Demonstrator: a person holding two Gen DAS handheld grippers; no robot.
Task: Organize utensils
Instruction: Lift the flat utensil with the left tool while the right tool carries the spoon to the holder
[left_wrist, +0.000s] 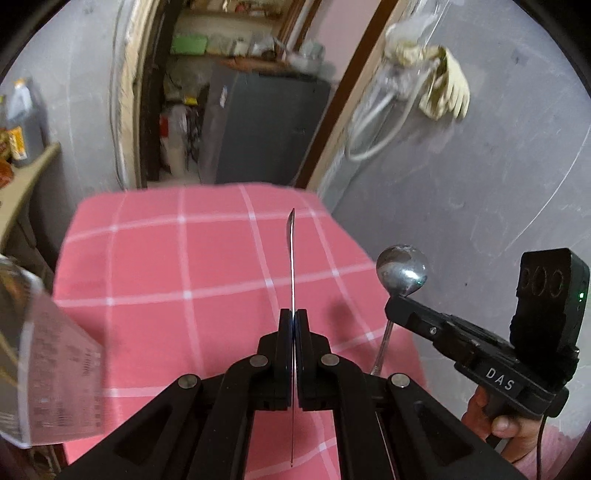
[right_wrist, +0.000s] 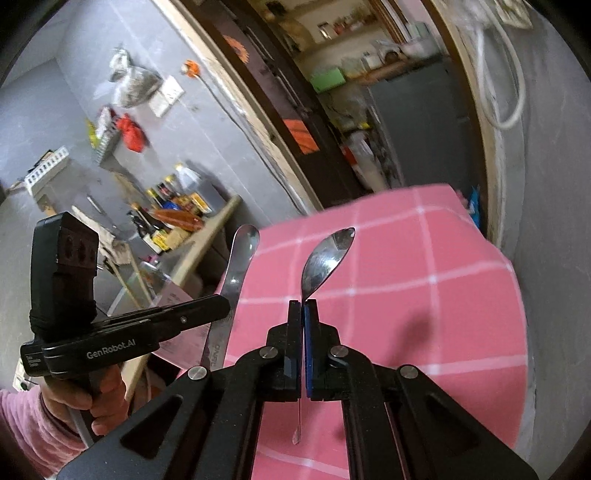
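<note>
A pink checked desk (left_wrist: 147, 258) lies bare below. The left gripper (left_wrist: 293, 325) clamps a knife (left_wrist: 291, 251); at its 3 o'clock, the right gripper (right_wrist: 303, 317) pinches a spoon (right_wrist: 325, 262). Both are lifted, unsorted yet.

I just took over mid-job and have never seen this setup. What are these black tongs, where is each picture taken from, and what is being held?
There is no robot here. A person holds a hand-held gripper in each hand, and each carries a wide-angle camera looking forward along its two fingers.

The left wrist view looks along the left hand-held gripper. It is shut on a knife, seen edge-on with its tip pointing away. To the side you see the other tool from outside.

The right wrist view looks along the right hand-held gripper, shut on a spoon, bowl pointing away.

Below both is a table under a pink checked cloth. The visible part of the cloth has nothing lying on it. Both utensils are held above it.
</note>
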